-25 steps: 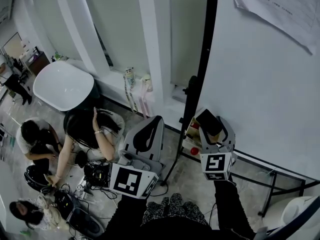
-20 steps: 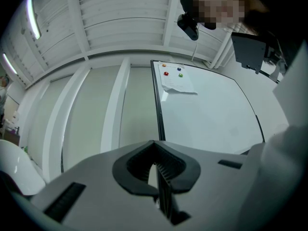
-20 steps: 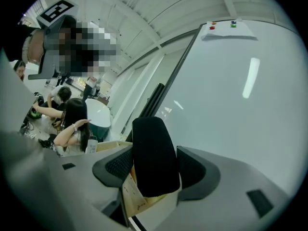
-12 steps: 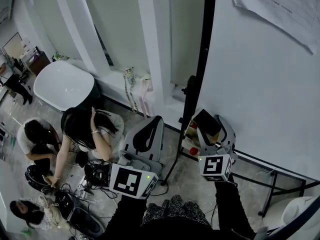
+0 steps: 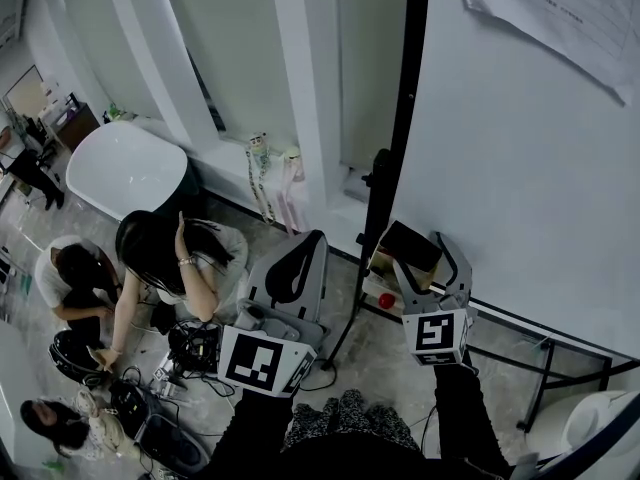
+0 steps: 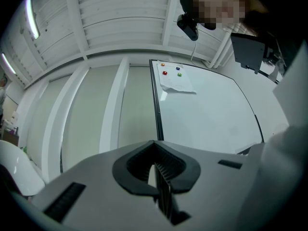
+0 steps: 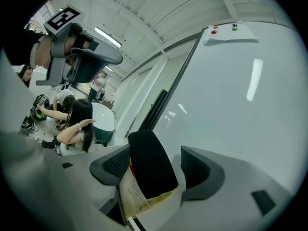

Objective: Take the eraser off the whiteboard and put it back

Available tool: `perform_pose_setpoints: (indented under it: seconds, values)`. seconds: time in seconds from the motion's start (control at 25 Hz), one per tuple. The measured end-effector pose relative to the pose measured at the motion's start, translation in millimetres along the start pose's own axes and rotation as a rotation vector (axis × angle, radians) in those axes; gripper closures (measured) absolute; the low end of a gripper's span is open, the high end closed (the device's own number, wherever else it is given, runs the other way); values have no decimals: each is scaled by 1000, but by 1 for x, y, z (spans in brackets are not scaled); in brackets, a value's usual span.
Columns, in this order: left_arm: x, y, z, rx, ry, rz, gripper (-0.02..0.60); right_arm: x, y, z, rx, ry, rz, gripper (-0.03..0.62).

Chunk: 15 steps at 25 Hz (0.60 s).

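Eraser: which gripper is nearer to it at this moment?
Right. The eraser stands between the fingers of the right gripper, which have just been opening, with a gap at one side. The left gripper, shut and empty, is off to its left, apart from it.

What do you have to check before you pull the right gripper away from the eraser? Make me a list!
1. Right gripper jaws apart: ok. They have just been opening, with the eraser between them.
2. Eraser touching neither jaw: not ok, it leans on one.
3. Eraser sticking to the whiteboard by itself: cannot tell.
4. Left gripper shut, empty and off to the side: ok.
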<state>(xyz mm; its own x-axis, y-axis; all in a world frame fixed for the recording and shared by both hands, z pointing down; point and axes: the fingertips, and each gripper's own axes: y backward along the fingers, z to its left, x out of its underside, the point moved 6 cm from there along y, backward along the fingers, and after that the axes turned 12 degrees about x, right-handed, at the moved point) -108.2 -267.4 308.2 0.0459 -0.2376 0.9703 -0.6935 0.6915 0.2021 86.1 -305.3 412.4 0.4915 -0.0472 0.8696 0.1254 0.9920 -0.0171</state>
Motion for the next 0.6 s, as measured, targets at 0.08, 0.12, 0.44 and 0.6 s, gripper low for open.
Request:
perform_pose_setpoints:
  seconds: [0.08, 0.12, 0.44, 0.6]
  values:
    - [0, -1, 0, 3, 2, -1, 580, 4, -1, 2, -10, 35, 32, 281]
    - [1, -1, -1, 4, 3, -2, 580, 5, -1, 4, -12, 67, 42, 281]
    - [2, -1, 0, 6, 13, -12, 580, 7, 5, 1, -14, 47, 35, 281]
    - [1, -3, -1, 12, 15, -14, 580, -3, 9, -6, 12, 7, -5, 281]
